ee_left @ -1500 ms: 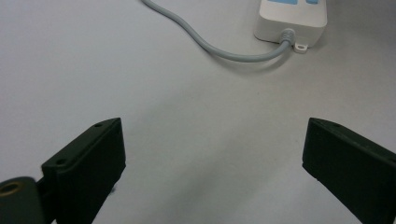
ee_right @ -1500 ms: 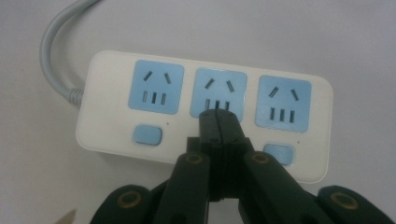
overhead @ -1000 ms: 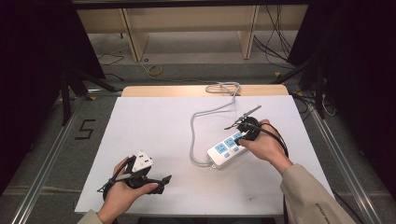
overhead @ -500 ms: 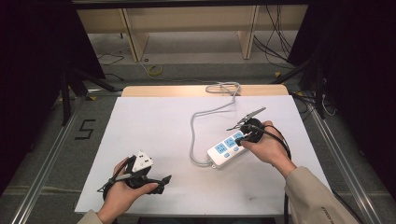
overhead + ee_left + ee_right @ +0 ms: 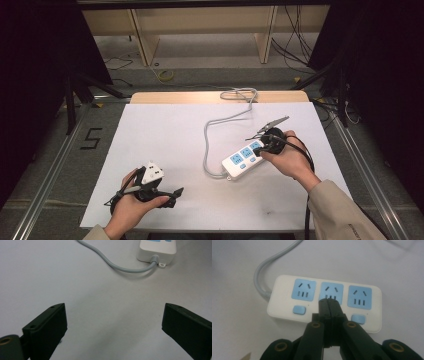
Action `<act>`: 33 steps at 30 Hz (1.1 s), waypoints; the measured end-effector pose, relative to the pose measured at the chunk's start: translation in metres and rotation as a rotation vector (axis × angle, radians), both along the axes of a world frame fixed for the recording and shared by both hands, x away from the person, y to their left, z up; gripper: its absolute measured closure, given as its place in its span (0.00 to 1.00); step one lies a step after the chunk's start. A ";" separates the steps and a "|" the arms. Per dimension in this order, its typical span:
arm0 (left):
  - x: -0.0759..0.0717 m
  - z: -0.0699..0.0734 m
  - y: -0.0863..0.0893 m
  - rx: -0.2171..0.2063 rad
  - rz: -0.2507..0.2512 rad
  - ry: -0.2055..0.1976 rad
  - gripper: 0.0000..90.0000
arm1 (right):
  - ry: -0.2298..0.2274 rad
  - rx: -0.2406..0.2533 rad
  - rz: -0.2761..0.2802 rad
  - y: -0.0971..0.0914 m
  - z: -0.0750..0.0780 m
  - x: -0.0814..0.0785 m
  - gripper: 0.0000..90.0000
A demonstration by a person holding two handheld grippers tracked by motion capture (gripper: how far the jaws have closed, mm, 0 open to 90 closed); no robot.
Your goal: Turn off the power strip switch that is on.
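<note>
The white worktop point(image 5: 165, 135) carries a white three-socket power strip point(image 5: 243, 158) lying right under the tips of the right gripper point(image 5: 328, 302), whose jaws are pressed together with nothing between them, over the middle blue switch. Judging by this, the switch press is in hand; whether it has clicked cannot be told, since the jaws cover that button. The left gripper point(image 5: 113, 322) waits with jaws wide, the strip's cord point(image 5: 117, 265) well ahead of them.
</note>
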State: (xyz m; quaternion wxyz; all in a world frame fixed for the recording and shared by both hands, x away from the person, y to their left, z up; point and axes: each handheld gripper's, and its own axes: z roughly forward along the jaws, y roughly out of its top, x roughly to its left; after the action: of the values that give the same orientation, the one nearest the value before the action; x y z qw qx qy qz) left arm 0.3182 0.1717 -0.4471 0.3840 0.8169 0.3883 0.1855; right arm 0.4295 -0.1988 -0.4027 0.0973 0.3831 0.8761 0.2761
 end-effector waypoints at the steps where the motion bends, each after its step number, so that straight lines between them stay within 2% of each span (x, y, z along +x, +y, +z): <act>1: 0.000 0.000 0.000 0.000 0.001 0.000 0.06 | 0.000 0.003 0.000 -0.001 0.000 -0.001 1.00; 17: 0.000 0.000 0.001 0.001 0.004 0.001 0.06 | -0.031 0.037 0.010 -0.009 -0.001 -0.011 1.00; 26: 0.000 0.000 0.001 0.001 0.005 0.000 0.06 | -0.029 0.053 0.007 -0.013 -0.001 -0.015 0.96; 33: 0.000 0.001 0.001 -0.001 0.007 0.002 0.06 | -0.056 0.076 0.006 -0.017 0.000 -0.018 0.91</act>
State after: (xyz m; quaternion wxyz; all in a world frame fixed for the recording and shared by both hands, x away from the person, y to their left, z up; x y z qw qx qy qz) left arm 0.3184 0.1731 -0.4464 0.3832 0.8155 0.3918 0.1858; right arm 0.4114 -0.2158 -0.4024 0.1064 0.3758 0.8631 0.3201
